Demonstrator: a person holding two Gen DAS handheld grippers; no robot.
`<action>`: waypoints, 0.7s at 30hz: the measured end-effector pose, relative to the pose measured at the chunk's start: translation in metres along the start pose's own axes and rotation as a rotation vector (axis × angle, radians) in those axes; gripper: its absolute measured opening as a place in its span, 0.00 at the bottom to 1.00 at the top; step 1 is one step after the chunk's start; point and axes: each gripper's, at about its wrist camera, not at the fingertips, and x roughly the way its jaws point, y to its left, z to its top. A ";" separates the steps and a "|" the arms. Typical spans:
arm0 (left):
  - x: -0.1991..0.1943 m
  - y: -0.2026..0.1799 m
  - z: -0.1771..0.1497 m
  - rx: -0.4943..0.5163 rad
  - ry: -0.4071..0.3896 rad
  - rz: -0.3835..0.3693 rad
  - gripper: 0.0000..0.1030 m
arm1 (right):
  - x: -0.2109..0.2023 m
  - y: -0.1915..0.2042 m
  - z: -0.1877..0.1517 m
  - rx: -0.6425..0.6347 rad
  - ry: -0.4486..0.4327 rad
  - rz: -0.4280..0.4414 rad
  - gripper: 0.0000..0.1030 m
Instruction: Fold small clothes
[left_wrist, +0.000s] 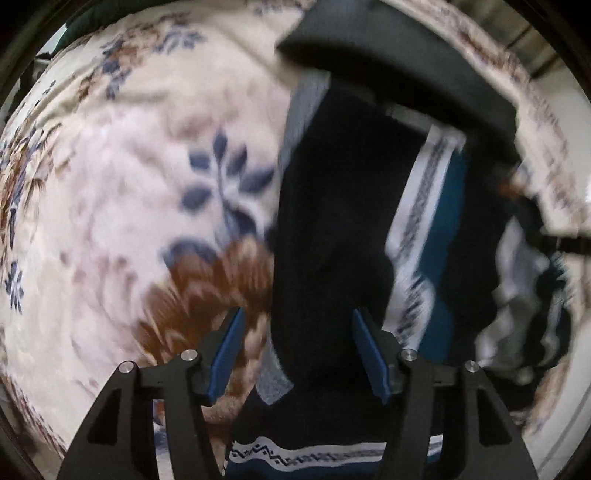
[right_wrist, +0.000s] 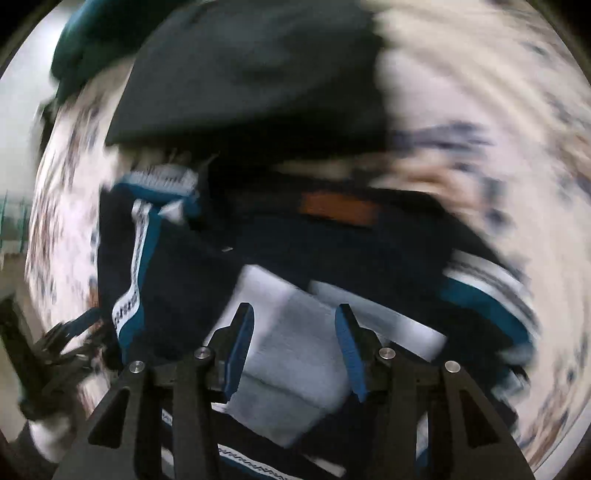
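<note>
A small dark navy garment (left_wrist: 332, 221) with grey cuffs and white-and-teal patterned bands lies on a floral blanket (left_wrist: 129, 184). My left gripper (left_wrist: 297, 321) is open right above its dark fabric, with a grey cuff (left_wrist: 275, 380) between the blue pads. In the right wrist view the same garment (right_wrist: 184, 280) lies crumpled. My right gripper (right_wrist: 293, 317) is open over its grey cuff (right_wrist: 291, 354). Both views are blurred by motion.
A folded dark grey cloth (left_wrist: 388, 66) lies on the blanket beyond the garment, also in the right wrist view (right_wrist: 240, 74). A teal cloth (right_wrist: 85, 40) sits further back. The other gripper (right_wrist: 62, 350) shows at the left edge. Blanket edge and floor (left_wrist: 569, 424) lie to the right.
</note>
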 end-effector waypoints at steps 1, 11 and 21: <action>0.010 -0.001 -0.005 0.017 0.011 0.031 0.57 | 0.013 0.007 0.008 -0.042 0.030 -0.037 0.46; -0.021 0.008 -0.007 0.048 -0.074 -0.041 0.57 | -0.014 -0.020 0.010 0.115 -0.051 -0.144 0.47; -0.110 -0.040 0.005 0.157 -0.278 -0.027 1.00 | -0.172 -0.120 -0.197 0.436 -0.132 -0.031 0.63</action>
